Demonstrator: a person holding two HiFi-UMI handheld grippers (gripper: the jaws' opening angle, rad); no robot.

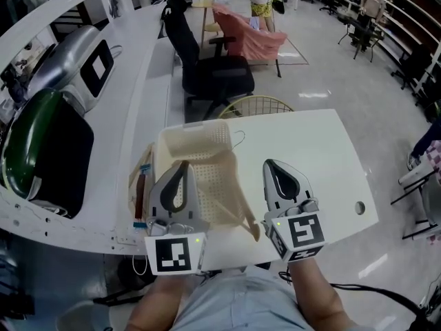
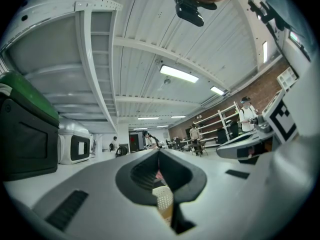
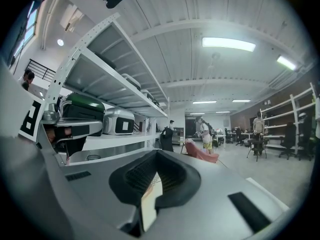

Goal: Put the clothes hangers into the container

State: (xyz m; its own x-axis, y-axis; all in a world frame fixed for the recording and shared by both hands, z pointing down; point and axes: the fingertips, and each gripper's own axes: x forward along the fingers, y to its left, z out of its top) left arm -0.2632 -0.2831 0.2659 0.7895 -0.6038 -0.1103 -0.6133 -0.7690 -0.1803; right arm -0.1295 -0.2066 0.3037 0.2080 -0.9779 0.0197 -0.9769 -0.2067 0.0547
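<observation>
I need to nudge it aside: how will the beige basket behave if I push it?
The basket looks like thin perforated plastic, so it is probably light for its size and a bit flexible. On the smooth white table it would likely slide easily under a gentle push, and its walls may give slightly.

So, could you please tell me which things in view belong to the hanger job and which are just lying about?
Job: beige container; wire hanger hook at its far right corner; left gripper; right gripper.
Lying about: office chair; green suitcase; silver case; small items left of the container.
</observation>
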